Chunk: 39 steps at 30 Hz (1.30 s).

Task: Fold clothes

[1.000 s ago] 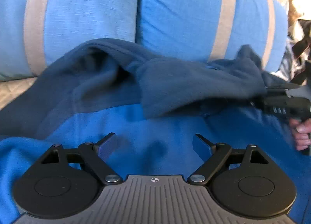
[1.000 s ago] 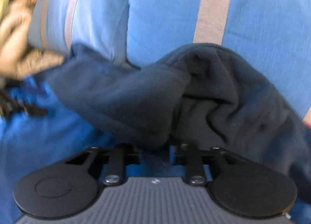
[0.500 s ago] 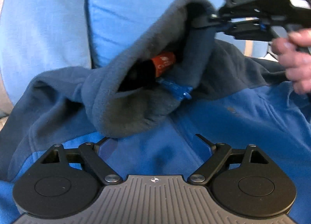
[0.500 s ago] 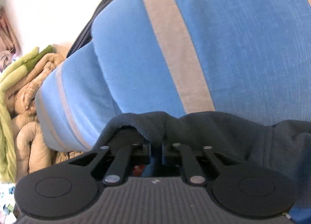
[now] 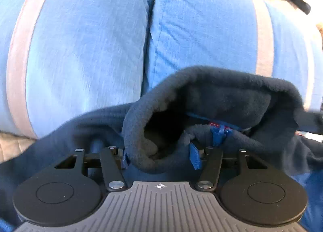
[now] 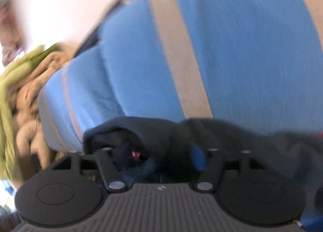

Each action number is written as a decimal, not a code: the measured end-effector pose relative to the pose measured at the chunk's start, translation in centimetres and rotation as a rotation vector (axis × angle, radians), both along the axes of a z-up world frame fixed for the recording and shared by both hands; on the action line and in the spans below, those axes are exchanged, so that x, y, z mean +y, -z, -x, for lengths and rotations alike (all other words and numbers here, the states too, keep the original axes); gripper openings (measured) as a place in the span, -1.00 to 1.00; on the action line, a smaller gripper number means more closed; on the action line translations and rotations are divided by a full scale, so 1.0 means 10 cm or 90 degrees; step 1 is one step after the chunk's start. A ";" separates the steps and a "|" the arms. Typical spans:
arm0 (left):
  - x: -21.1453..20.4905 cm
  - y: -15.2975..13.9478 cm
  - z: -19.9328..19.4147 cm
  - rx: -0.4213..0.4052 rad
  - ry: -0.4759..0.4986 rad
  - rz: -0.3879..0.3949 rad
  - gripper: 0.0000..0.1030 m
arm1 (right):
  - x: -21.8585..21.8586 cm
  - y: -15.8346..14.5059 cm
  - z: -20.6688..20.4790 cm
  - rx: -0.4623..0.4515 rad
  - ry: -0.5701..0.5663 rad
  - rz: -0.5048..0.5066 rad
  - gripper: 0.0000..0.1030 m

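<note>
Navy fleece [image 5: 222,95], blue beige-striped cushions [image 5: 86,46]

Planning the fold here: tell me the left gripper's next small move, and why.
Probably shut the left gripper on the navy fleece. Its jaws stand open with the rolled collar edge lying between them, not yet pinched. The right gripper looks open too, though its view is blurred, so the fleece seems unheld.
</note>
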<state>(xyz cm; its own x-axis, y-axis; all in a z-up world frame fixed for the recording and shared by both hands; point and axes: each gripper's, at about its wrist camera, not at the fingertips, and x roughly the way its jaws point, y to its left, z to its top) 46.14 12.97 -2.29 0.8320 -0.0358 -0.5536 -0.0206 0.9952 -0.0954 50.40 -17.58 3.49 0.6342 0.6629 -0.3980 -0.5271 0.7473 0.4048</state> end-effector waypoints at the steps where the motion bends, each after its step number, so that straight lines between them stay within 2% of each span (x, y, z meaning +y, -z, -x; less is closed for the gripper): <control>1: 0.00 -0.01 -0.04 0.001 -0.003 0.000 0.01 | 0.00 -0.01 0.05 -0.015 -0.005 0.014 0.32; 3: 0.01 0.01 -0.11 0.008 -0.013 0.005 0.01 | 0.07 0.02 0.16 -0.043 -0.031 0.061 -0.45; 4: 0.02 0.02 -0.15 0.013 -0.018 0.008 0.01 | 0.18 0.06 0.19 -0.050 -0.053 0.095 -0.60; 5: 0.03 0.03 -0.18 0.021 -0.023 0.012 0.01 | 0.28 0.11 0.23 -0.058 -0.071 0.131 -0.67; 8: 0.09 0.06 -0.27 0.046 -0.035 0.024 0.02 | 0.59 0.28 0.30 -0.099 -0.077 0.245 -0.72; 11: 0.18 0.07 -0.24 0.050 -0.026 0.033 0.04 | 0.80 0.40 0.11 -0.109 -0.035 0.301 -0.80; 13: 0.26 0.08 -0.19 0.055 -0.011 0.031 0.05 | 0.87 0.51 -0.09 -0.087 0.007 0.326 -0.84; 14: 0.31 0.08 -0.16 0.061 -0.004 0.036 0.05 | 0.87 0.58 -0.19 -0.069 0.027 0.330 -0.72; 19: 0.45 0.13 -0.06 0.066 0.006 0.053 0.07 | 0.76 0.93 -0.45 0.027 0.074 0.278 -0.71; 22: 0.51 0.09 0.07 0.071 0.003 0.055 0.07 | 0.66 0.86 -0.41 0.052 0.080 0.233 -0.69; 24: 0.52 0.04 0.20 0.074 0.010 0.049 0.07 | 0.58 0.77 -0.32 0.060 0.077 0.217 -0.51; 28: 0.48 -0.05 0.51 0.084 0.013 0.023 0.08 | 0.39 0.56 -0.05 0.068 0.068 0.199 -0.28; 30: 0.52 -0.14 0.66 0.092 0.017 0.012 0.09 | 0.29 0.44 0.13 0.069 0.061 0.196 0.28; 31: 0.54 -0.19 0.74 0.095 0.021 0.008 0.09 | 0.24 0.38 0.22 0.070 0.057 0.195 0.41; 37: 0.24 -0.52 1.11 0.084 0.036 -0.010 0.17 | -0.13 -0.10 0.85 0.066 0.026 0.186 0.76; 39: 0.20 -0.66 1.34 0.069 0.050 -0.024 0.25 | -0.25 -0.30 1.01 0.048 0.010 0.182 1.00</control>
<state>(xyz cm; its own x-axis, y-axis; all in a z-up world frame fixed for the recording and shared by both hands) 32.73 14.97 4.26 0.7632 -0.0756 -0.6417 0.0487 0.9970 -0.0595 40.27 -20.03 6.45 0.6054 0.5072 -0.6134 -0.4907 0.8446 0.2141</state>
